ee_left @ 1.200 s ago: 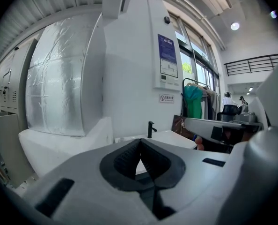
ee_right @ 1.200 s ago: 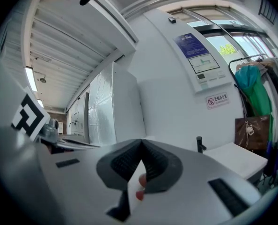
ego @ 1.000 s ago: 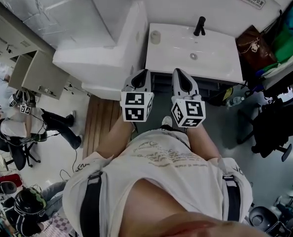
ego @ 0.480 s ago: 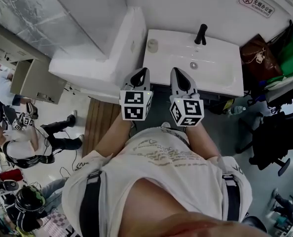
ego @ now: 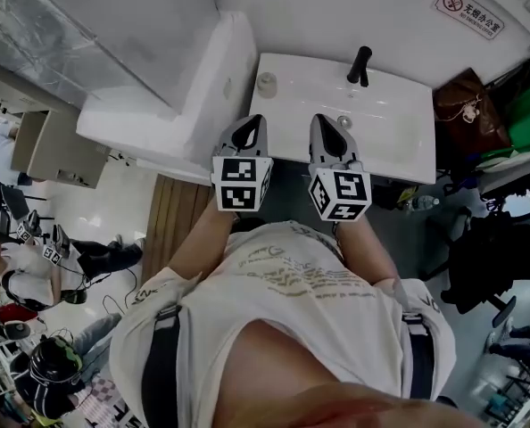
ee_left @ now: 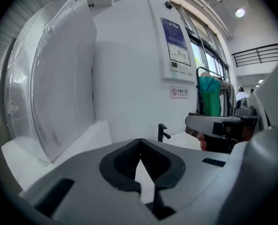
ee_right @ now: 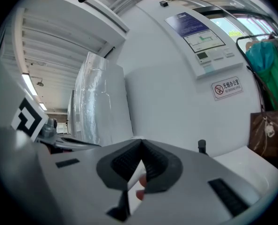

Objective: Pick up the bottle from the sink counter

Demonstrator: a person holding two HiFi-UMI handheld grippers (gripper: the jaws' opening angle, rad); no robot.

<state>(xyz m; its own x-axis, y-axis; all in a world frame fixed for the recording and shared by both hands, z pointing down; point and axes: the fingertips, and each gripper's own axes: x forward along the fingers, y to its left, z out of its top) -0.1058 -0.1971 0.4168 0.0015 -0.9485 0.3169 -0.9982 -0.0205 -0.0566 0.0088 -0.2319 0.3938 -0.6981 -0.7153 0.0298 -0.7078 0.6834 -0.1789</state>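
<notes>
Only the head view shows the small pale cylindrical bottle [ego: 266, 82]. It stands upright at the left rear corner of the white sink surface [ego: 390, 123], well apart from the black tap [ego: 360, 65]. The left hand-held gripper [ego: 255, 125] and right hand-held gripper [ego: 321, 125] point side by side at the surface's near edge. Their own views show both sets of jaws closed, tips touching, holding nothing.

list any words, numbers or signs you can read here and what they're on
On the small white wall sign with a red prohibition circle: characters too blurred to read.
On the blue-topped wall poster: print too small to read.
On the white shirt: grey print, illegible.
No text can be quoted.
</notes>
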